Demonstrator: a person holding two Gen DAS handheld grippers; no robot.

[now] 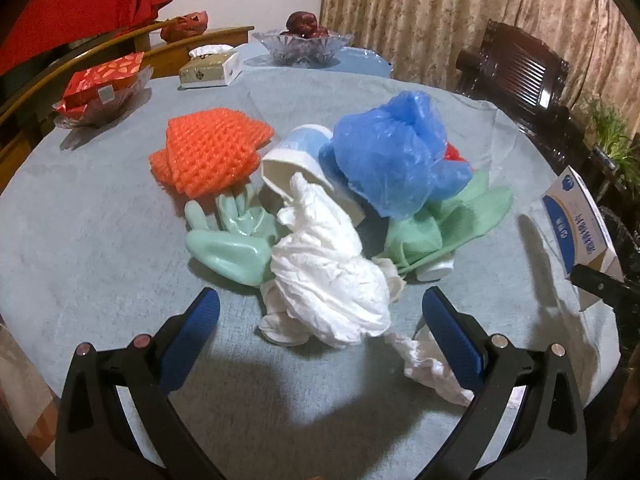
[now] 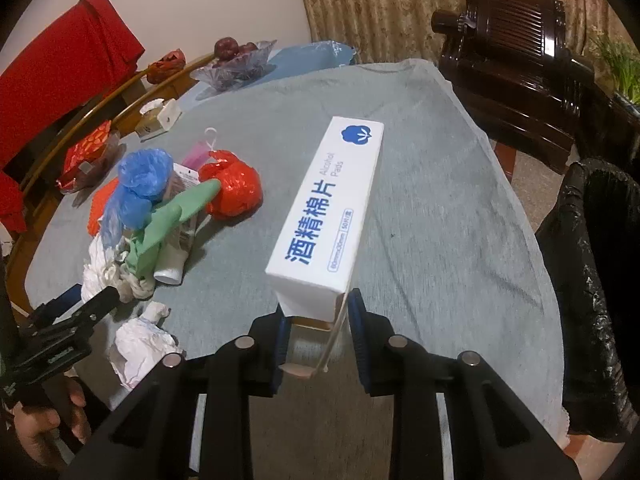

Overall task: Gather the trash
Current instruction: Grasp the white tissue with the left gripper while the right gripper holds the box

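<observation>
Right gripper [image 2: 316,320] clamped on alcohol-pad box [image 2: 328,208], near end hidden; left gripper [image 1: 320,316] open before tissue [image 1: 328,276]; bare cloth right.

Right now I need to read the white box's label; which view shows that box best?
The right wrist view: the white box fills the centre, label readable, its near end between the right tongs. The left wrist view shows only part of it at the right edge.
</observation>
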